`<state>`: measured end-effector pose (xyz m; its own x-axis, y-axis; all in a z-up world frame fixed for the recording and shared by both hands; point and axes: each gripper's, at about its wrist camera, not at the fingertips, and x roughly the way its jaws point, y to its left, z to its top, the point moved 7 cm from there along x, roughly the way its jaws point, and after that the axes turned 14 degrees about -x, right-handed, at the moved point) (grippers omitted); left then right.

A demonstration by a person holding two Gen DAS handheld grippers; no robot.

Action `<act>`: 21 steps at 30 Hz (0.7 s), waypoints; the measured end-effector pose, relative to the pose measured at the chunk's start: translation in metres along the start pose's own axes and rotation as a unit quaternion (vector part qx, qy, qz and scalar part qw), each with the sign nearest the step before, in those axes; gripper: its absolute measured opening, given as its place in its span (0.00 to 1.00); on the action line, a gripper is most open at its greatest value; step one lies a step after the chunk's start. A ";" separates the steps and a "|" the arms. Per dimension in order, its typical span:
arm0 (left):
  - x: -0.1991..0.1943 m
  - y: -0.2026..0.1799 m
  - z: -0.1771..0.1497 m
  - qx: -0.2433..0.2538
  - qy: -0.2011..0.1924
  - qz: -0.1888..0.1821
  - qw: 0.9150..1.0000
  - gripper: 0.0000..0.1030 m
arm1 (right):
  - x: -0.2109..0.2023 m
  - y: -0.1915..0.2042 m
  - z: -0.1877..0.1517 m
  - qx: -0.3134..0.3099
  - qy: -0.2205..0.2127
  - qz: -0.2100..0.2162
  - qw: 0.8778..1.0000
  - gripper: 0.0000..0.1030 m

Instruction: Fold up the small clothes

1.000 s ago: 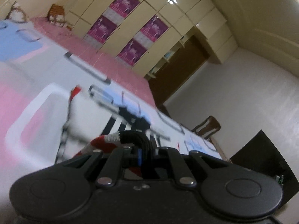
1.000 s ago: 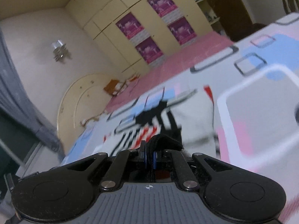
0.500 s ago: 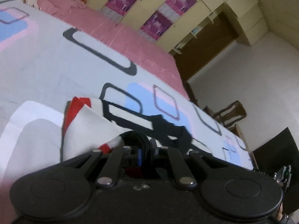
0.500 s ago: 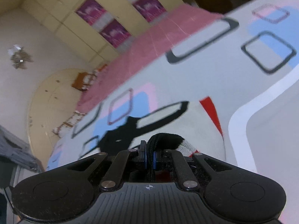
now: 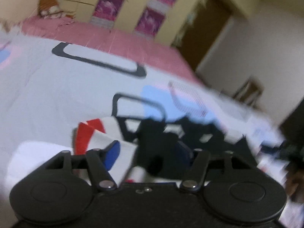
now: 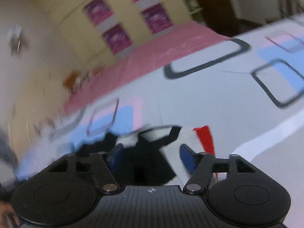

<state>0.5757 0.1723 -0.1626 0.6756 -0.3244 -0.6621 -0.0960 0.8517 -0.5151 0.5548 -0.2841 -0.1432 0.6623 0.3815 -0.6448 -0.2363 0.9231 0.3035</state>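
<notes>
While blurred, illegible purple posters (image 5: 146, 21) beyond garment (image 5: 117, 133).

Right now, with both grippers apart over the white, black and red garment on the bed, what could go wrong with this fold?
1. Both the left gripper and right gripper have just been opening; the garment lies loose between the pads, so the fold may spring back.
2. The red edge sticks out sideways, hinting at an uneven fold.
3. Fabric near the blue pads could snag as the grippers withdraw.
</notes>
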 end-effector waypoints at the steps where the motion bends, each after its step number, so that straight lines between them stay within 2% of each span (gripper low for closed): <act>1: 0.006 -0.002 -0.002 0.025 0.009 0.017 0.999 0.51 | 0.007 0.005 -0.003 -0.028 0.014 -0.014 0.999 0.58; 3: 0.013 -0.007 -0.007 0.068 0.017 0.045 0.997 0.45 | 0.023 0.013 -0.009 -0.090 0.045 -0.051 0.994 0.53; 5: 0.014 -0.012 -0.011 0.105 0.011 0.064 0.992 0.31 | 0.033 0.021 -0.014 -0.146 0.058 -0.085 0.984 0.39; 6: 0.013 -0.014 -0.010 0.118 0.005 0.064 0.991 0.14 | 0.034 0.026 -0.018 -0.172 0.055 -0.094 0.979 0.21; 7: 0.009 -0.015 -0.008 0.114 -0.009 0.054 0.992 0.04 | 0.034 0.031 -0.018 -0.197 0.053 -0.097 0.974 0.07; 10: -0.012 -0.015 -0.001 0.093 -0.079 0.028 0.992 0.04 | 0.025 0.032 -0.012 -0.203 0.034 -0.109 0.972 0.03; 12: -0.007 -0.008 -0.007 0.087 -0.073 0.044 0.993 0.04 | 0.019 0.022 -0.012 -0.192 0.026 -0.135 0.972 0.03; 13: 0.000 -0.004 -0.010 0.083 -0.060 0.057 0.993 0.04 | 0.022 0.015 -0.017 -0.190 0.040 -0.145 0.970 0.03; 16: 0.007 -0.002 -0.009 0.065 -0.054 0.069 0.994 0.05 | 0.025 0.013 -0.025 -0.201 0.052 -0.146 0.967 0.03; 20: 0.010 -0.005 -0.007 0.081 -0.045 0.080 0.993 0.05 | 0.028 0.010 -0.019 -0.195 0.076 -0.137 0.968 0.03; 21: 0.009 -0.005 -0.006 0.081 -0.041 0.080 0.993 0.07 | 0.026 0.011 -0.019 -0.192 0.077 -0.133 0.969 0.13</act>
<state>0.5779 0.1624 -0.1697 0.7190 -0.1517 -0.6782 -0.0915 0.9467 -0.3088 0.5562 -0.2632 -0.1697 0.6289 0.1024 -0.7707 -0.3387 0.9284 -0.1530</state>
